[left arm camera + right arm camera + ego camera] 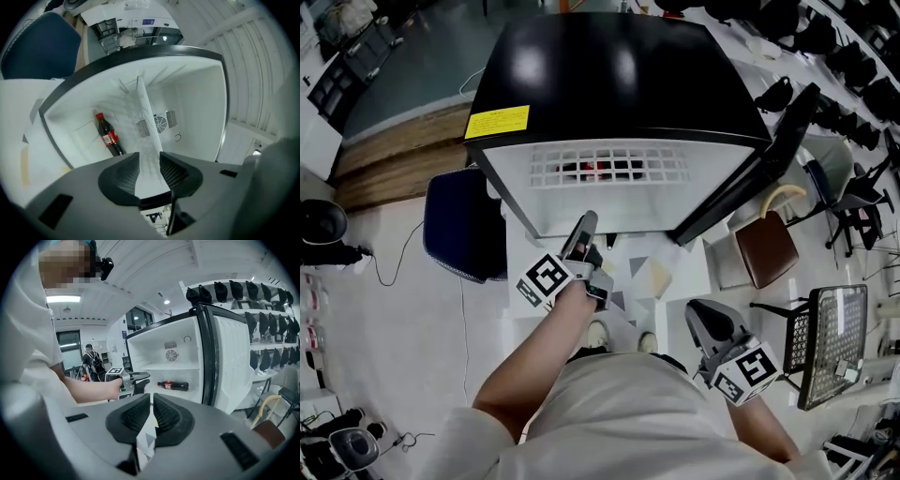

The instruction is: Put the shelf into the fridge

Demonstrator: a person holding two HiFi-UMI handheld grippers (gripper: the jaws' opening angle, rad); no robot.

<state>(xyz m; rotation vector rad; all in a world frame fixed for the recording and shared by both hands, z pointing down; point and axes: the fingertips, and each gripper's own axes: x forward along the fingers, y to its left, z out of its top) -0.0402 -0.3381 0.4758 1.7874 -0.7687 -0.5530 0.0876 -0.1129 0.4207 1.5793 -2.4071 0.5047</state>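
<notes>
The compact fridge (pixel 619 70), black on top with a yellow label at one corner, stands on the pale floor with its door swung wide open on the right-hand side, baring a white interior. The white wire-grid shelf (pixel 609 167) lies flat and level inside the cabinet, spanning it from side wall to side wall just below the round fan vent on the back wall and running forward to the opening.

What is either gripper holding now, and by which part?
Nothing is gripped. The left gripper is open, the front edge of the shelf between its jaws; the right gripper is shut, empty.
</notes>
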